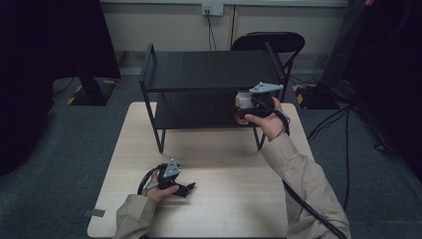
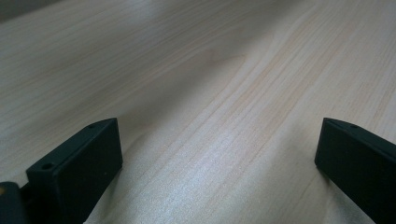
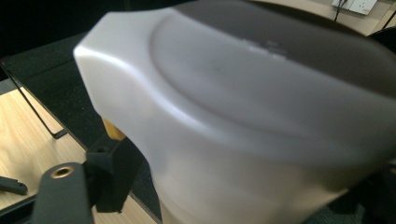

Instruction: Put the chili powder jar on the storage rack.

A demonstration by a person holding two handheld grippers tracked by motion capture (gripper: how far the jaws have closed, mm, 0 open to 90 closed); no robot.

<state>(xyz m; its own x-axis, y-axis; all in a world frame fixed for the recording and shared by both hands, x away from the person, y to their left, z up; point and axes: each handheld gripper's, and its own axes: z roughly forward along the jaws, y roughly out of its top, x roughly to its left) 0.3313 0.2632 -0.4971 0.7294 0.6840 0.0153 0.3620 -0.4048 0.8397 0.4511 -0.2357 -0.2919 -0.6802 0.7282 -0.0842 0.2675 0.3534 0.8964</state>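
Pale matt wood-grain table (image 2: 224, 84), matt black shelf rack (image 1: 209, 69), smooth white plastic container (image 3: 243, 116)

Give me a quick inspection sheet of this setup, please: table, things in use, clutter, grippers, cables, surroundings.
Surface: pale wooden table, bare at the front.
Job's things: black two-tier shelf rack at the table's far end; white container held at the rack's right end, by the lower tier.
Clutter: nothing seen.
Grippers: left gripper open, low over bare wood; right gripper shut on the white container.
Cables: one trails from each gripper; more lie on the floor at right.
Surroundings: grey carpet, black chair behind the rack, wall socket.
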